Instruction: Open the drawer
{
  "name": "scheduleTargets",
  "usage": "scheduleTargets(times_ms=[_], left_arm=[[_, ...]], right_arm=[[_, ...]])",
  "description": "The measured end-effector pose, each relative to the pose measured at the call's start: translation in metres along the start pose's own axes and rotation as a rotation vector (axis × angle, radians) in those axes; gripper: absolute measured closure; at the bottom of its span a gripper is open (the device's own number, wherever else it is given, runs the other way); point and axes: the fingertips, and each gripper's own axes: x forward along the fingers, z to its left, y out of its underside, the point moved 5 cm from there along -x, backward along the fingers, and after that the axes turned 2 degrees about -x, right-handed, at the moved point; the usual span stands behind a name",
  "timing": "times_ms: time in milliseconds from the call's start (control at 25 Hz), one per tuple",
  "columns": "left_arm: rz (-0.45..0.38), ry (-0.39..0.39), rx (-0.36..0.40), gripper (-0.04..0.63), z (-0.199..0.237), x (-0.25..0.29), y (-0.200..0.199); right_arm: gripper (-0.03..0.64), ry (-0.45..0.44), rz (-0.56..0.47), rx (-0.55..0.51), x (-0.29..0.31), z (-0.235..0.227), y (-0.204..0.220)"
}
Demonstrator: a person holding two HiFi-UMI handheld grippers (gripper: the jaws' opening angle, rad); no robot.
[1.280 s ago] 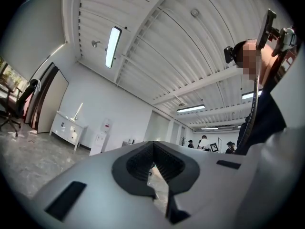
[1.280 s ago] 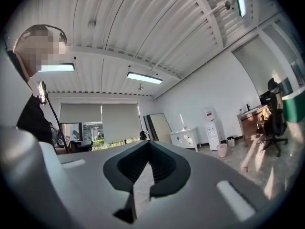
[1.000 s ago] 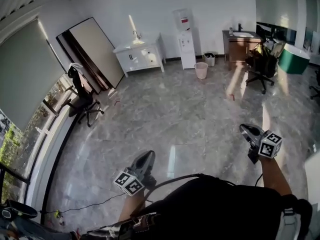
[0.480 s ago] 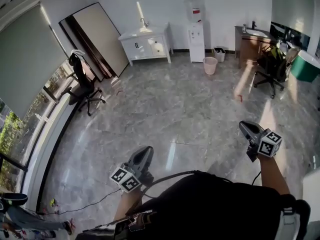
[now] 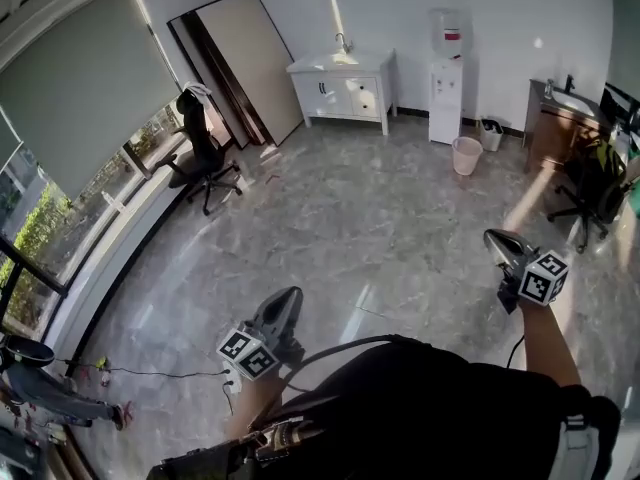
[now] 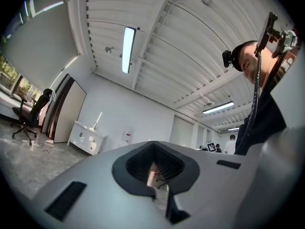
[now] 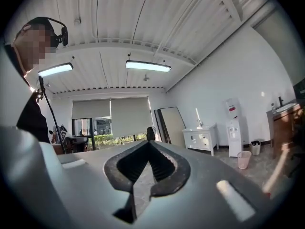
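Observation:
A white cabinet with drawers (image 5: 345,86) stands against the far wall, across a wide marble floor; it also appears small in the left gripper view as the cabinet (image 6: 88,140) and in the right gripper view as the cabinet (image 7: 202,140). My left gripper (image 5: 285,303) is held low at the centre left, far from the cabinet, jaws together and empty. My right gripper (image 5: 497,240) is out at the right, shut, with nothing in it. Both point roughly level into the room. The left gripper (image 6: 153,151) and right gripper (image 7: 148,149) show only floor through their pad notches.
A black office chair (image 5: 205,158) stands by the window wall (image 5: 60,198) at left. A large board (image 5: 250,63) leans beside the cabinet. A water dispenser (image 5: 447,63), pink bin (image 5: 466,155), wooden sink unit (image 5: 560,128) and another chair (image 5: 595,183) are at right.
The room has slid rightward in the head view: the cabinet now sits nearer the top centre and more of the window shows. Both grippers keep their places in the view, jaws unchanged.

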Motion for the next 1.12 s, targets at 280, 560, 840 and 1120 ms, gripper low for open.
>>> scheduleTargets(times_ms=[280, 560, 840, 1120], left_arm=[[0.019, -0.022, 0.018, 0.595, 0.032, 0.054, -0.001], [0.041, 0.04, -0.014, 0.595, 0.098, 0.111, 0.006], [0.056, 0.156, -0.043, 0.595, 0.208, 0.183, -0.028], [0.092, 0.252, -0.032, 0.595, 0.326, 0.237, -0.069]], right_arm=[[0.615, -0.021, 0.014, 0.042, 0.043, -0.056, 0.022], [0.615, 0.063, 0.036, 0.066, 0.08, -0.097, 0.038], [0.615, 0.175, 0.017, 0.053, 0.164, -0.118, 0.016], [0.615, 0.262, -0.002, 0.039, 0.268, -0.129, 0.01]])
